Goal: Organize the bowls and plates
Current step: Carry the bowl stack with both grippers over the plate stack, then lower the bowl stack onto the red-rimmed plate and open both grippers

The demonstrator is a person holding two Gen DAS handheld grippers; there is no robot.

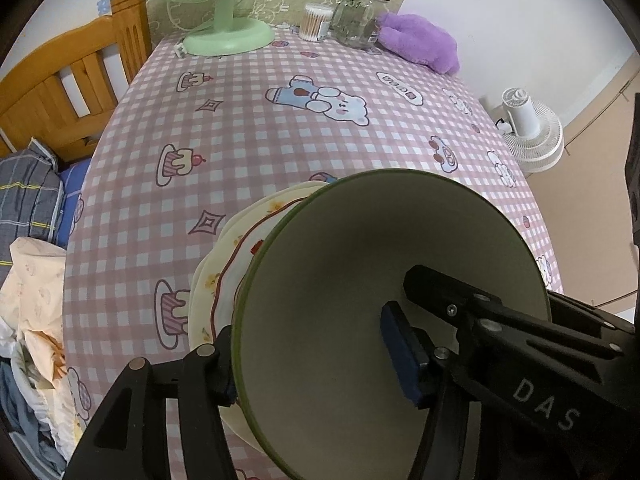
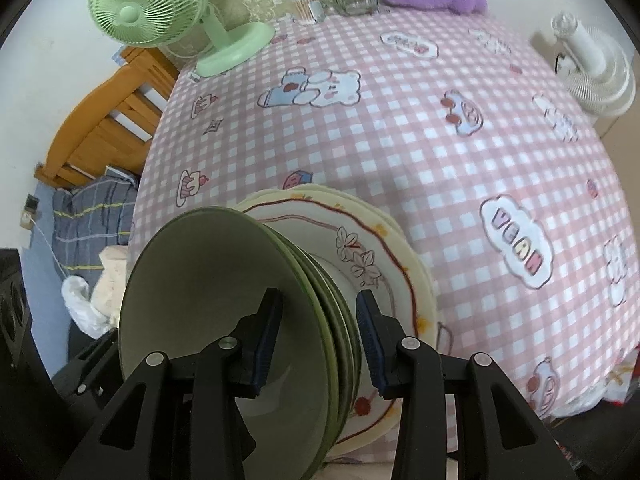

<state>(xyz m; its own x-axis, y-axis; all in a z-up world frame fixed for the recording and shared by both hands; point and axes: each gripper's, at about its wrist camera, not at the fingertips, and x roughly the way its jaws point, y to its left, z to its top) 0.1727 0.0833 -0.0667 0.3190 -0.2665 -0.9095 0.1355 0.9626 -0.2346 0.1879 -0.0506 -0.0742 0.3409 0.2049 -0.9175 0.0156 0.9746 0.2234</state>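
A stack of green bowls (image 2: 224, 308) sits on cream plates with red rims and flower prints (image 2: 360, 248) near the front edge of the pink checked tablecloth (image 2: 400, 140). In the left wrist view the top green bowl (image 1: 360, 280) fills the lower frame, the plates (image 1: 224, 264) showing to its left. My left gripper (image 1: 316, 364) stands wide around the bowl's wall, one pad (image 1: 400, 352) inside and one outside; contact is unclear. My right gripper (image 2: 320, 344) straddles the bowls' rims with a gap on the right side.
A green desk fan (image 1: 216, 8), a cotton swab box (image 1: 314, 22), a glass jar (image 1: 356, 16) and a purple plush (image 1: 424, 40) stand at the table's far edge. A wooden bed frame (image 1: 68, 76) and bedding lie left. A white fan (image 1: 528, 132) stands right.
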